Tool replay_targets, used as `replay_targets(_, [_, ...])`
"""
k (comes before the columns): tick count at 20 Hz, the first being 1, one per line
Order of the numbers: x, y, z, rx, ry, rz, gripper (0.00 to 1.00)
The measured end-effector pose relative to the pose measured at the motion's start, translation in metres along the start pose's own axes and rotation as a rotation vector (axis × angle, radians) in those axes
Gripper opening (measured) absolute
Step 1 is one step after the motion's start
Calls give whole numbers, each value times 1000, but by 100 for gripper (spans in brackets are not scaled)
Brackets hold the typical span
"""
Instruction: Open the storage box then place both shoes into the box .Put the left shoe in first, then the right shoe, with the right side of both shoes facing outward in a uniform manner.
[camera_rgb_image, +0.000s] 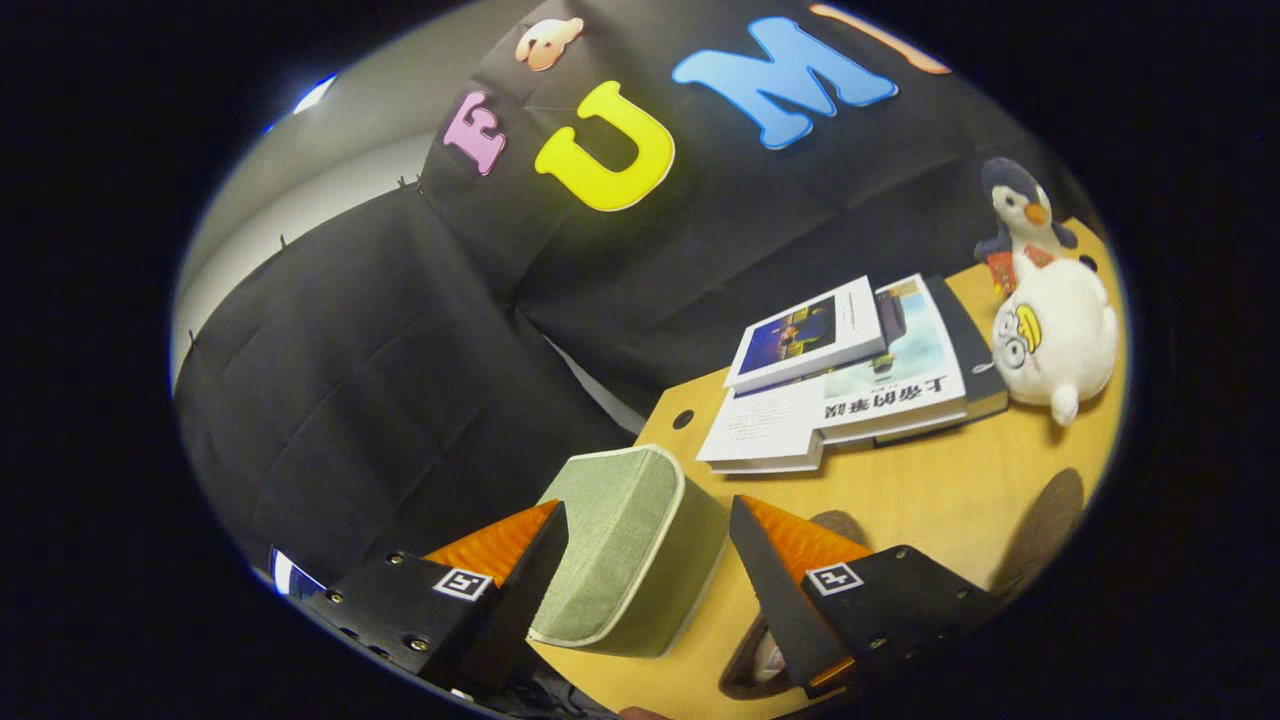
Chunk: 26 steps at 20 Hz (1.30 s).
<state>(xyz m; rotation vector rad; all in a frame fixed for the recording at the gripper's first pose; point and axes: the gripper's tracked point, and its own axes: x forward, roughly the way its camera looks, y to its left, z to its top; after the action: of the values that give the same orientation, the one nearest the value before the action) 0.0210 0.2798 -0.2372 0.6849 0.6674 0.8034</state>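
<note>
The gripper (645, 560) is closest to us, and its two fingers are spread wide apart. A green box (625, 545) sits between them. The box is made of cloth and has a pale trim along its edges. The left finger is right up against the box's side, but I cannot tell if it really touches. The right finger stands clear of the box, with bare table (900, 490) showing in the gap. So the fingers have no hold on anything.

The box sits at the near left corner of the wooden table. Its near end is cut off low between the fingers, and I cannot tell if its lid is open or closed. Under the right finger there is a small pale thing in shadow, too hidden to name.

Farther back, near the table's left edge, there is a small round hole (683, 419) in the wood. Just past it lies a pile of books (850, 375), one on top of another. The top book is small with a dark picture on its cover. The bottom ones mostly hide under the others.

Beside the books, toward the far right corner, lies a white stuffed toy (1060, 335) with a yellow beak. Behind it stands a toy penguin (1020, 215), partly hidden by the white toy.

A black cloth wall (400, 330) hangs beyond the table.
</note>
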Motion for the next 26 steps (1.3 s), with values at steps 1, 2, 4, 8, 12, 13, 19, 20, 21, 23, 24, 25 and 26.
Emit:
replay_targets(1, [9,3,-12,42,30,32,98])
replay_targets(2, [18,3,-25,78,64,57,98])
replay_targets(4, [35,2,-42,128,114,94,98])
replay_targets(8, [52,-2,-76,206,210,176,96])
replay_targets(12, [67,-1,-97,342,279,252,96])
replay_targets(13, [70,4,-97,376,287,283,96])
replay_targets(19, [79,12,-101,470,326,352,88])
replay_targets(20, [78,14,-98,491,318,361,81])
replay_targets(21, [76,14,-96,515,317,358,63])
replay_targets(23, [70,9,-86,569,303,330,39])
replay_targets(24, [72,10,-83,594,294,327,23])
replay_targets(25, [70,15,-79,591,294,335,14])
replay_targets(26, [70,16,-78,563,303,335,11])
